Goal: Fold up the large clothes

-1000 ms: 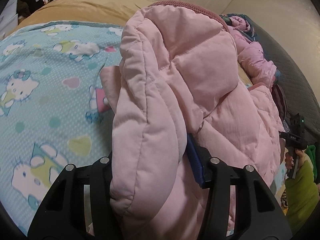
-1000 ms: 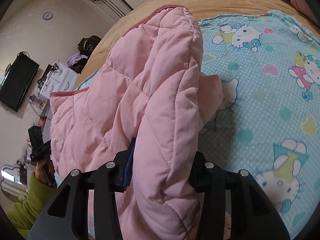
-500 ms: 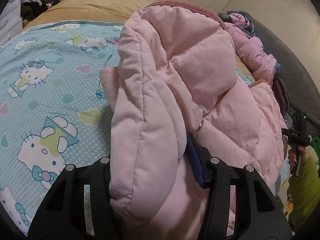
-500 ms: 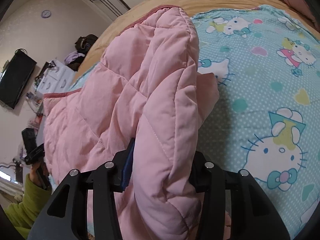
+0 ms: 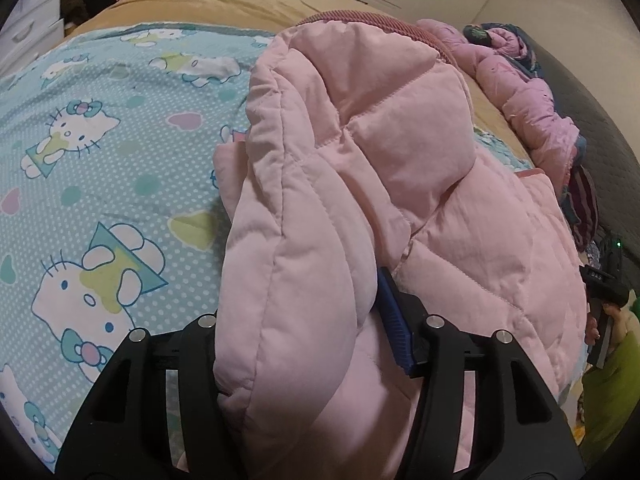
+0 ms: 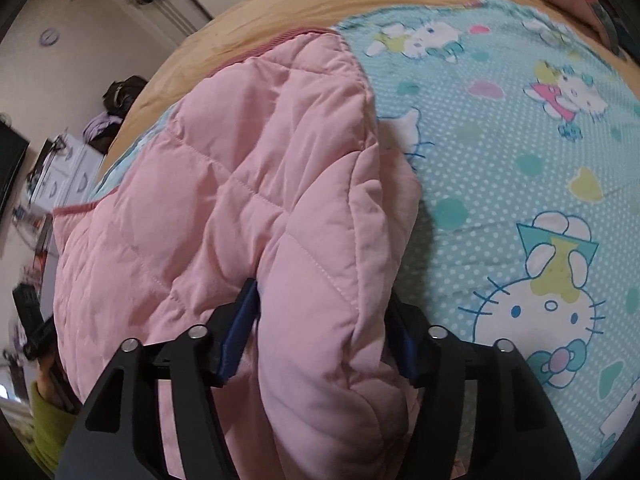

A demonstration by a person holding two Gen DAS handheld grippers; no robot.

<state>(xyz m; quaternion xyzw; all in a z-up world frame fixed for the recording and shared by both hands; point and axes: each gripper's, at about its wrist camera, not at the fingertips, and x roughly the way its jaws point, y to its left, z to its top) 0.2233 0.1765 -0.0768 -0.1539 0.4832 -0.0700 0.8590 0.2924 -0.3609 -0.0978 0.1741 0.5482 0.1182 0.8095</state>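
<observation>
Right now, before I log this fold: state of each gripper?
Left gripper: opening, puffy pink quilted jacket fold between its jaws.
Right gripper: opening, same jacket between its jaws.

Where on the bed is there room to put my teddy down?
The cartoon-cat sheet is bare beside the pink puffy jacket, up to the tan blanket. The far edge is crowded with a purple jacket.

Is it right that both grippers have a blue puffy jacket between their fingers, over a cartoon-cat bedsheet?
Not quite: the puffy jacket is pink, not blue, as both wrist views show. It does sit between both grippers' opening fingers, left gripper and right gripper, over the cartoon-cat bedsheet.
</observation>
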